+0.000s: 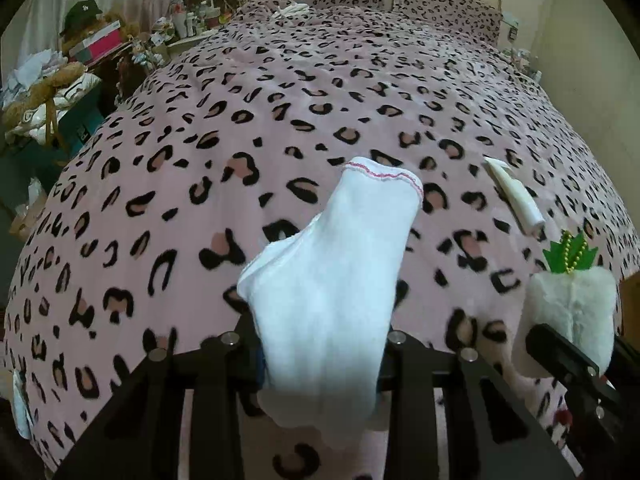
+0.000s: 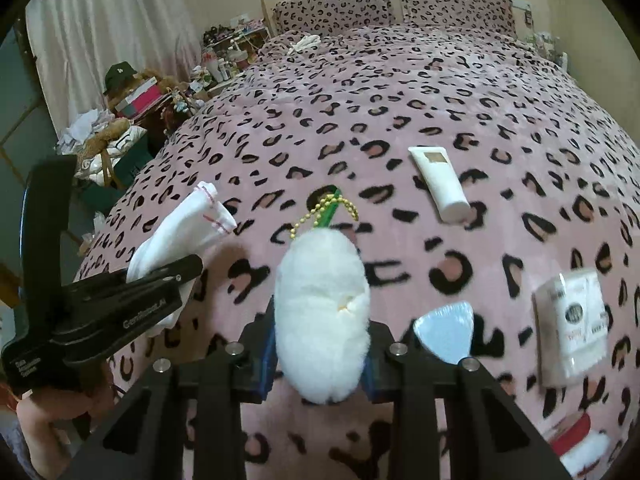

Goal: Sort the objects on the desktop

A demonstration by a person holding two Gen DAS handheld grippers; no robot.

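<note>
Our left gripper (image 1: 320, 360) is clenched on a white cotton sock with pink-stitched cuff (image 1: 332, 280), lifted above the pink leopard-print bedspread (image 1: 240, 120). Our right gripper (image 2: 320, 360) grasps a fluffy white plush charm with gold bead chain (image 2: 322, 312) — a white cream tube (image 2: 440, 184) lies farther right.

- Bedspread (image 1: 280, 92): pink with black leopard spots.
- Sock (image 1: 332, 280): white, pink-stitched cuff.
- Plush charm (image 2: 322, 312): white, green leaf, gold bead chain.
- Tube (image 2: 440, 182): white.
</note>
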